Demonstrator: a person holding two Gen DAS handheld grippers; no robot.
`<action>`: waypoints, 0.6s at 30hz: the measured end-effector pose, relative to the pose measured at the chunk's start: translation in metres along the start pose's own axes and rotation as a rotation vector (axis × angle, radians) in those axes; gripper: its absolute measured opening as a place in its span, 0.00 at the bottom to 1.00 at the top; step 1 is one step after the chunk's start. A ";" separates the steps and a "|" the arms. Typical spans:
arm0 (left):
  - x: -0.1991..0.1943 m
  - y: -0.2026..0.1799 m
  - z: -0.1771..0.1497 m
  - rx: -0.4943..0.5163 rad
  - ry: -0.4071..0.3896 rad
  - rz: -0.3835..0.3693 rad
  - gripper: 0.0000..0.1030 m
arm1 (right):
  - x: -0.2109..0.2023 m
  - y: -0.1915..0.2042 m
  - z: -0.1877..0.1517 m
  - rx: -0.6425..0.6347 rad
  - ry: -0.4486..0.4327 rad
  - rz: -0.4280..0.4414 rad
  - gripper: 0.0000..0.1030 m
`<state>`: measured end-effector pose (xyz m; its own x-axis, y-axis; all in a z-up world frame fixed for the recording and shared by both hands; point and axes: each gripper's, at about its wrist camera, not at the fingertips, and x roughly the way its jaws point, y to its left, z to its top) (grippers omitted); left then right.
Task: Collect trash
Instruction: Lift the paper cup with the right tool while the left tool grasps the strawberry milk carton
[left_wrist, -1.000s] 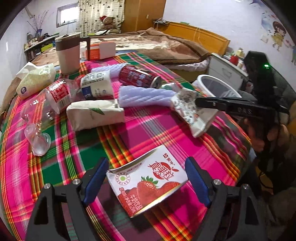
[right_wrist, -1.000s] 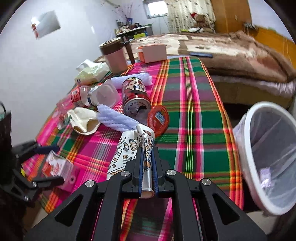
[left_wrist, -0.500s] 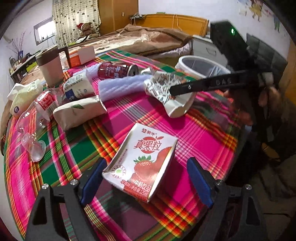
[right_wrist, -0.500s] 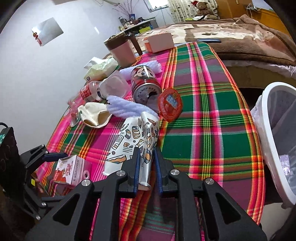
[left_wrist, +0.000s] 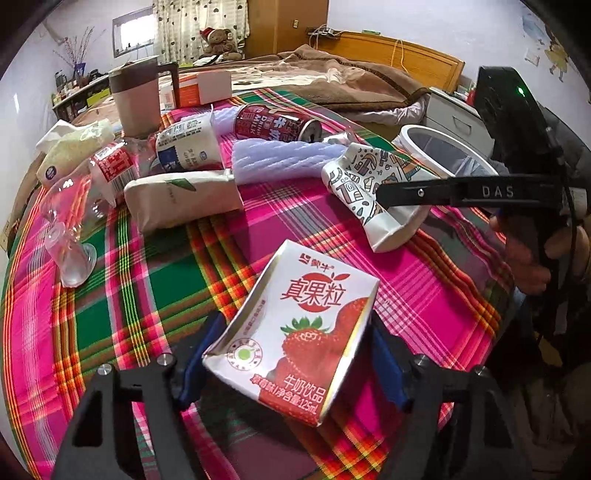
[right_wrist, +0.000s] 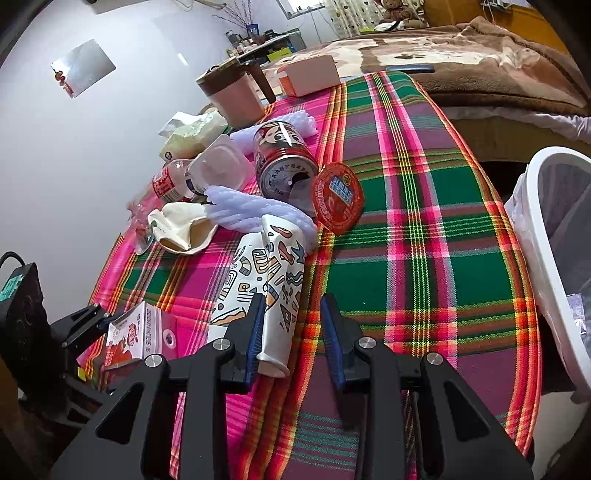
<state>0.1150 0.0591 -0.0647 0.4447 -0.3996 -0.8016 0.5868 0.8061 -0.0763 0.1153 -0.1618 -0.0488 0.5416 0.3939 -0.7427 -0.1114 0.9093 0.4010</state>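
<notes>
My left gripper is shut on a strawberry milk carton, tilted above the plaid tablecloth; the carton also shows in the right wrist view. My right gripper is open. A crushed patterned paper cup lies between its pads, touching the left pad; the cup also shows in the left wrist view. A white trash bin stands off the table's right edge, also visible in the left wrist view.
On the table lie a red milk can, a red foil lid, purple foam netting, a cream wrapper, bottles, a clear glass, a brown mug and a box. A bed stands behind.
My left gripper has closed on the milk carton and lifted it. My right gripper has opened, releasing its pinch on the patterned cup.
</notes>
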 end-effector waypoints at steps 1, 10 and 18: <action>0.000 0.001 0.000 -0.012 -0.003 0.001 0.74 | 0.000 0.001 -0.001 -0.003 0.001 0.001 0.30; -0.001 0.004 -0.002 -0.105 -0.014 0.018 0.74 | -0.003 0.006 -0.007 -0.047 -0.030 -0.043 0.23; -0.001 -0.002 -0.003 -0.127 -0.025 0.045 0.70 | -0.010 0.007 -0.008 -0.062 -0.063 -0.046 0.12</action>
<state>0.1114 0.0591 -0.0651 0.4862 -0.3716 -0.7909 0.4765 0.8714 -0.1165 0.1025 -0.1582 -0.0426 0.5983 0.3437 -0.7238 -0.1352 0.9337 0.3315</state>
